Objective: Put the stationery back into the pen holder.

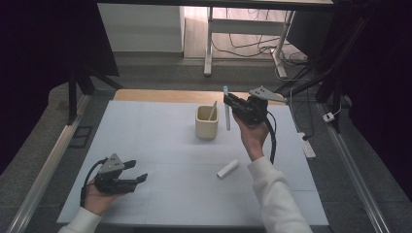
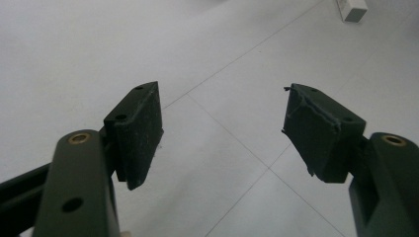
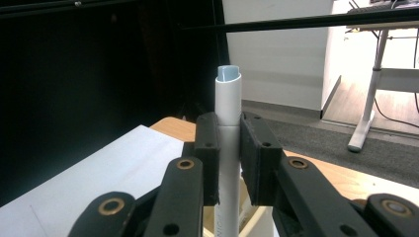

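Left gripper [image 1: 137, 171]: low over the white table cover [image 1: 160, 145] at its near left corner, jaws spread wide apart, nothing between the pads [image 2: 143, 123]. Bare cover only in the gap, as seen in the left gripper view.

Beige cup [image 1: 206, 122]: upright near mid-table, a thin white stick [image 1: 212, 111] leaning inside.

White cap [image 1: 227, 168]: flat on the cover, right of centre, well below the raised hand.

White marker [image 1: 226, 108]: upright, just right of the cup, held above the cover, pinched at mid-length.

Right gripper [image 1: 228, 101]: raised at far right, jaws clamped tight on the marker barrel [image 3: 228, 148]; blue-tipped upper end protruding above the pads, lower end extending below.
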Demonstrator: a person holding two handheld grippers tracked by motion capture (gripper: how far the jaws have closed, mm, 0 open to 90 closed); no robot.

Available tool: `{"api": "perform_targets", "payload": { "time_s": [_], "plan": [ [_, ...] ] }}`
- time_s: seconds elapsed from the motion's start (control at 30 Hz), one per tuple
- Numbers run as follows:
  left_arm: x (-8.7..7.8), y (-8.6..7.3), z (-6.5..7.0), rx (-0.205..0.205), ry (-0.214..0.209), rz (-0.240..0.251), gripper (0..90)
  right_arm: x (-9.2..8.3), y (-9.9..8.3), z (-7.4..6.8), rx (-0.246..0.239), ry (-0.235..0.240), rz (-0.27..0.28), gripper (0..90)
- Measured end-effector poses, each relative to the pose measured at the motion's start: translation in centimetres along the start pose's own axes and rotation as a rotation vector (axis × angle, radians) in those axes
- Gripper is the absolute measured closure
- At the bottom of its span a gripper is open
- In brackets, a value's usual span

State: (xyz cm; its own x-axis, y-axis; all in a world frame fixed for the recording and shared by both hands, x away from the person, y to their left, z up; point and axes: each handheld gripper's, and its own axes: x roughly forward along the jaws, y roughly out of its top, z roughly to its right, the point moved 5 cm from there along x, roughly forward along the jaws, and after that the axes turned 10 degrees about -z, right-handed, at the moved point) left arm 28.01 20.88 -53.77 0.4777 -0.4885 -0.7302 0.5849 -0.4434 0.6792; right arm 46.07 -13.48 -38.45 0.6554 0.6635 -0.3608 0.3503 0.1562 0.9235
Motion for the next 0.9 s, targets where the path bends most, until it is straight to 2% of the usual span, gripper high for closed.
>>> {"api": "perform_targets", "payload": {
  "time_s": [0.33, 0.9],
  "plan": [
    [0.0, 0.0, -0.1, -0.003, 0.000, 0.003, 30.4, 0.9, 0.6, -0.2, -0.005, 0.007, 0.009, 77.6],
    [0.0, -0.1, -0.2, -0.004, -0.002, 0.000, 30.3, 3.1, 1.3, 0.4, 0.054, 0.029, 0.041, 77.6]
  ]
}}
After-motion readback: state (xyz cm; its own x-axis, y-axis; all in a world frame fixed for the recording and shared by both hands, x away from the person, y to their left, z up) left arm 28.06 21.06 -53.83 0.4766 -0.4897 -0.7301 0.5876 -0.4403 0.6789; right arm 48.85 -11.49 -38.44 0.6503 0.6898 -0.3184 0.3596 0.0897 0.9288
